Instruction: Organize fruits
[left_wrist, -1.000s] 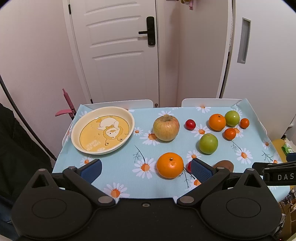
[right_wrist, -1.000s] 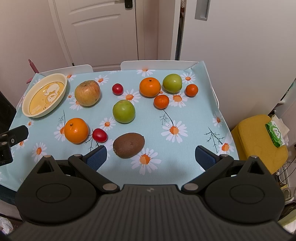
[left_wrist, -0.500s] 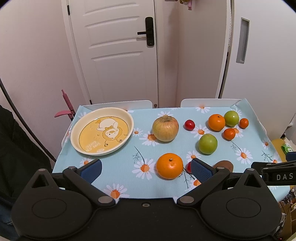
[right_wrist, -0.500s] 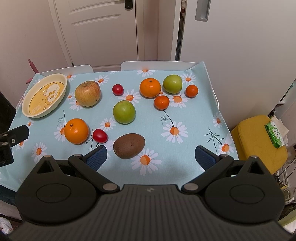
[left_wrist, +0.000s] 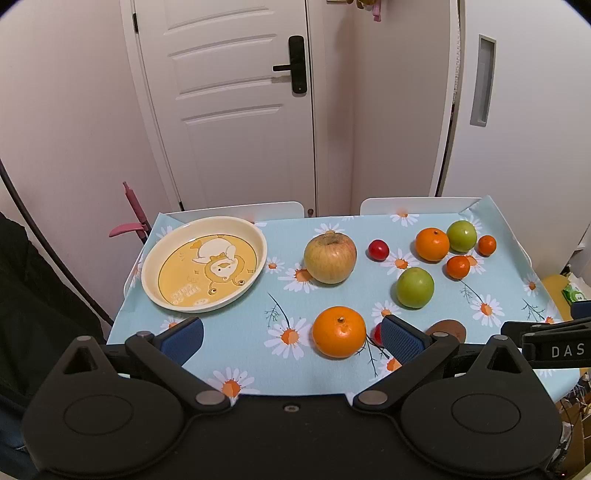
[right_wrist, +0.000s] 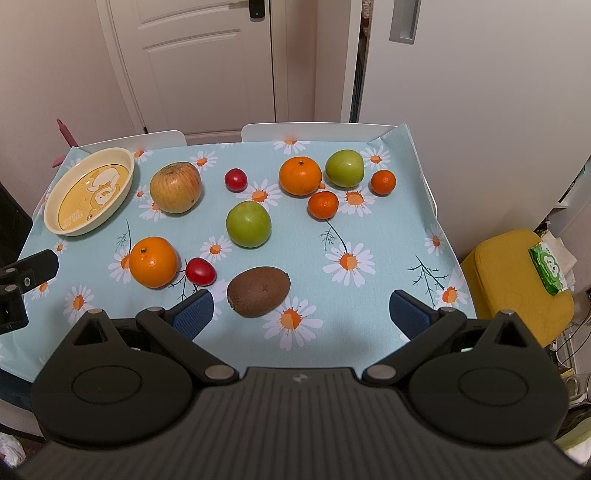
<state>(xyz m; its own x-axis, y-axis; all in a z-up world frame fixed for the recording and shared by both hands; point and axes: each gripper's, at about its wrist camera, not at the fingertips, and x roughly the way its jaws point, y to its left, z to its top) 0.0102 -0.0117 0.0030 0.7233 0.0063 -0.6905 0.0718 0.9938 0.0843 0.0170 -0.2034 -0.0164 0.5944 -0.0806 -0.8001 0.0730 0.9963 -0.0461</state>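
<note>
Both grippers are held spread, nothing pinched. The orange (left_wrist: 339, 331) is seen just ahead of the left gripper (left_wrist: 291, 338). The plate (left_wrist: 258, 236) lies far-left.

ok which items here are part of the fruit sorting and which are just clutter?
Job:
- plate, nothing in it yet
- apple
- two big oranges
- two green fruits
- two small mandarins
- two red cherry tomatoes
- kiwi

Lying about:
- yellow stool beside the table
- green wipes pack on it
- pink handle
</note>
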